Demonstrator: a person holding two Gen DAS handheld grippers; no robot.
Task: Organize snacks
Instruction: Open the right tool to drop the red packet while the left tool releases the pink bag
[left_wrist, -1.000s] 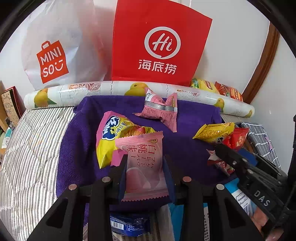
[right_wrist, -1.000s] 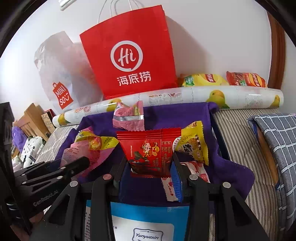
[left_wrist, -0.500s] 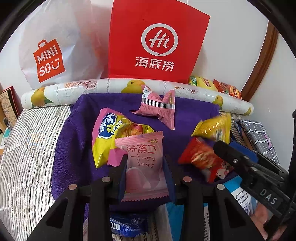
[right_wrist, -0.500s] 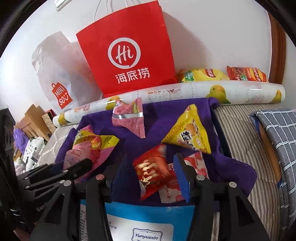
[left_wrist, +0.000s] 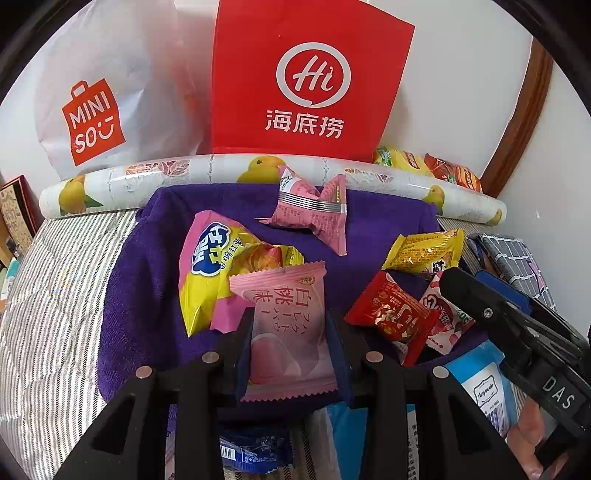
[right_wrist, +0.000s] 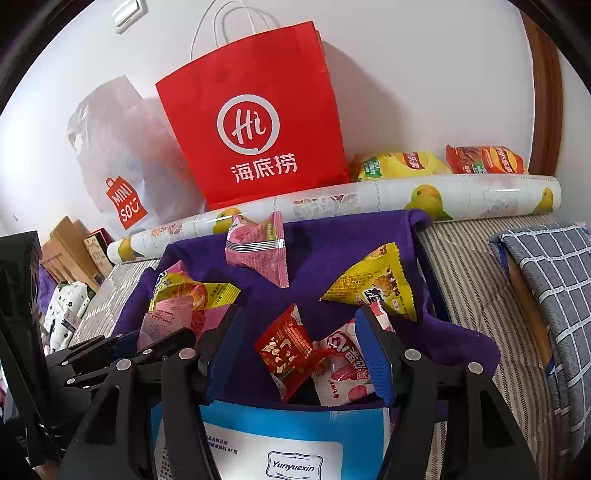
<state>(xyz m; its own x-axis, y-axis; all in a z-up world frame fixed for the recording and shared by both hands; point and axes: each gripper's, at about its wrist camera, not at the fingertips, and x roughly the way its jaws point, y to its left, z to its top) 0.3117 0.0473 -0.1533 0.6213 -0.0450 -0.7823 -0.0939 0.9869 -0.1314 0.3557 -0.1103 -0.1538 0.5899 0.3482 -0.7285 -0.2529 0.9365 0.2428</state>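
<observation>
My left gripper (left_wrist: 290, 325) is shut on a pale pink peach snack packet (left_wrist: 284, 325), held above the purple cloth (left_wrist: 147, 295). My right gripper (right_wrist: 299, 325) is open and empty. A red snack packet (right_wrist: 286, 350) lies on the cloth between its fingers, on a white and red packet (right_wrist: 343, 365). It also shows in the left wrist view (left_wrist: 391, 314). A yellow triangular packet (right_wrist: 376, 284), a pink packet (right_wrist: 258, 247) and a yellow and pink bag (left_wrist: 214, 266) lie on the cloth.
A red paper bag (left_wrist: 306, 81) and a white Miniso bag (left_wrist: 96, 110) stand against the wall behind a rolled fruit-print sheet (left_wrist: 147, 177). Two chip bags (right_wrist: 436, 162) lie at the back right. A blue and white package (right_wrist: 288, 443) lies near me.
My right gripper opened and let go of the red packet, which dropped onto the cloth. The left gripper kept its hold on the pink packet.
</observation>
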